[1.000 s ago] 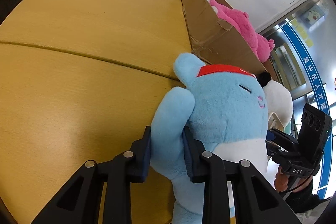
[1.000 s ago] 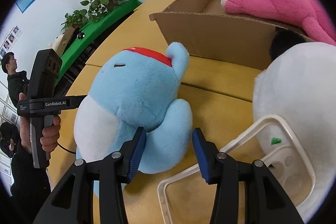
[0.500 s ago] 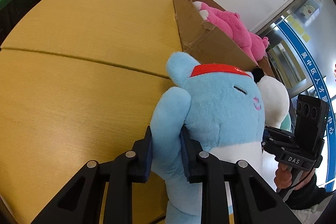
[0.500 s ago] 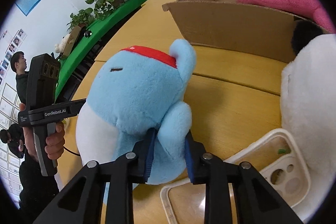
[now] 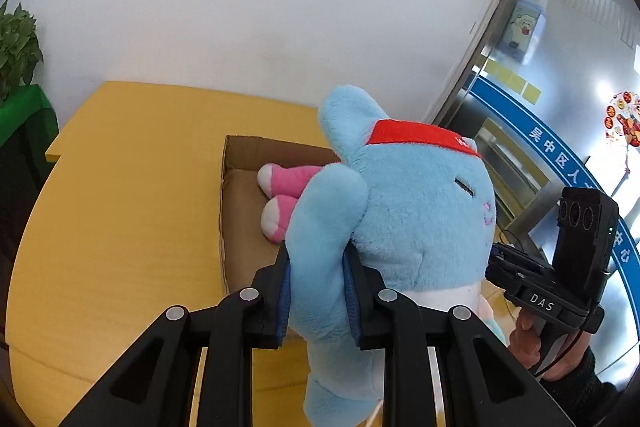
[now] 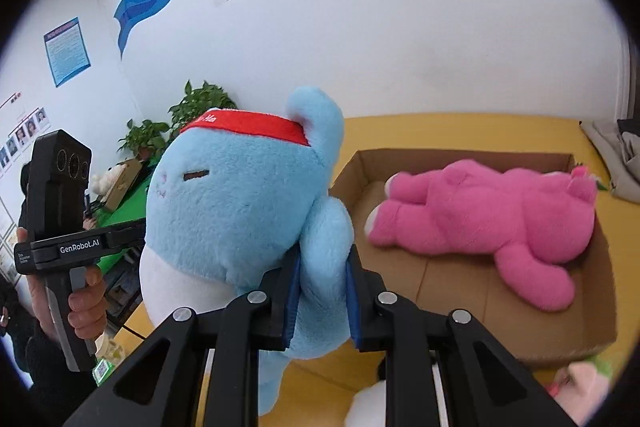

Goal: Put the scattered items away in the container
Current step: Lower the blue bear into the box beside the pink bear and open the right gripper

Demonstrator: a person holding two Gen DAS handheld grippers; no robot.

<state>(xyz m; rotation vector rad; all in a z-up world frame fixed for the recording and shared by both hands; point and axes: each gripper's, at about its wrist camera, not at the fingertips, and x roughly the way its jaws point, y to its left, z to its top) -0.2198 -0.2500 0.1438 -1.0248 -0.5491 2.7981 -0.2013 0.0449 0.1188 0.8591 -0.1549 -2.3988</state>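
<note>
Yellow wooden table (image 5: 120,227) carries the cardboard box (image 6: 460,275), open on top. Pink plush toy (image 6: 488,219) lies on its side inside the box, filling much of the floor. Blue plush toy (image 6: 240,195) with a red headband hangs in the air just in front of the box's near end, above the table. Left gripper (image 5: 316,301) is clamped on one of the blue toy's arms, right gripper (image 6: 322,301) on the other arm, pads pressing into the fur. White plush toy (image 6: 368,407) sits low beside the box's near wall, mostly hidden.
</note>
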